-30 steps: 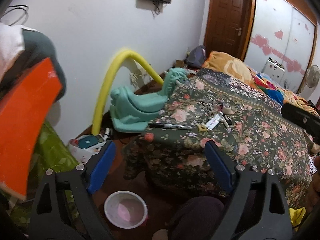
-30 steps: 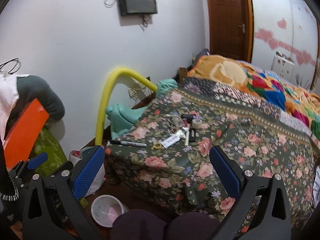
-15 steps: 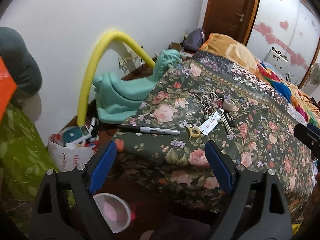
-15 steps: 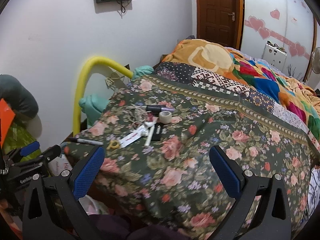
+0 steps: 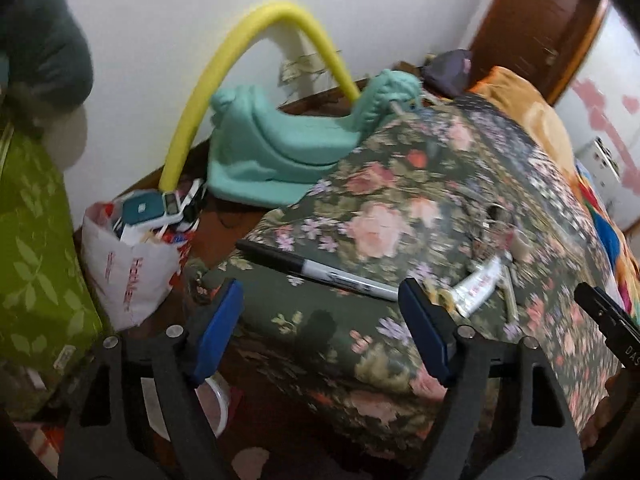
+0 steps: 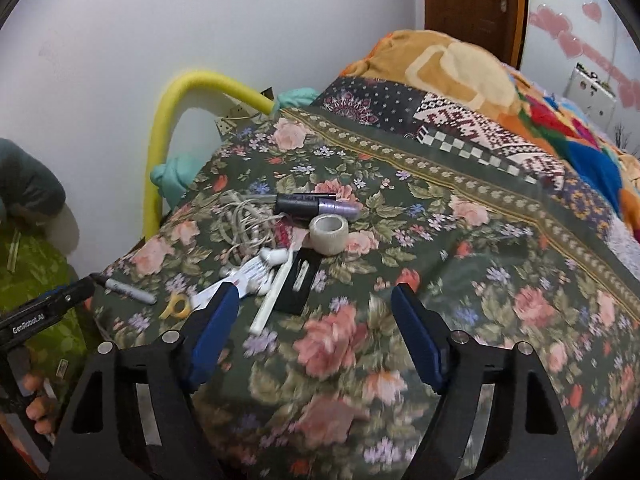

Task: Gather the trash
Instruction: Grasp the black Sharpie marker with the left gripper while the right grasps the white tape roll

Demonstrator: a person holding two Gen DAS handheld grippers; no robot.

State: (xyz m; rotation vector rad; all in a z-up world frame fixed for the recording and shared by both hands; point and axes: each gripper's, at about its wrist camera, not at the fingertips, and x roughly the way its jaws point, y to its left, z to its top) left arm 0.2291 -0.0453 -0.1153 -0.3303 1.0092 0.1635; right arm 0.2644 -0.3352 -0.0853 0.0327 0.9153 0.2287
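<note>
While both sets of jaws are closing on nothing, the left gripper (image 5: 320,320) hangs over the floral bedspread (image 6: 460,264) corner above the marker (image 5: 316,270), and the right gripper (image 6: 314,320) faces the tape roll (image 6: 329,234) mid-bedspread.

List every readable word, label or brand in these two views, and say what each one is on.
"GenRobot.AI": on the black body of the left gripper, seen in the right wrist view.
"DAS": cut-off letters on the right gripper, at the left wrist view's edge.
Red print on the white plastic bag: too blurred.
Marker label: unreadable.
White tube red lettering: blurred.
</note>
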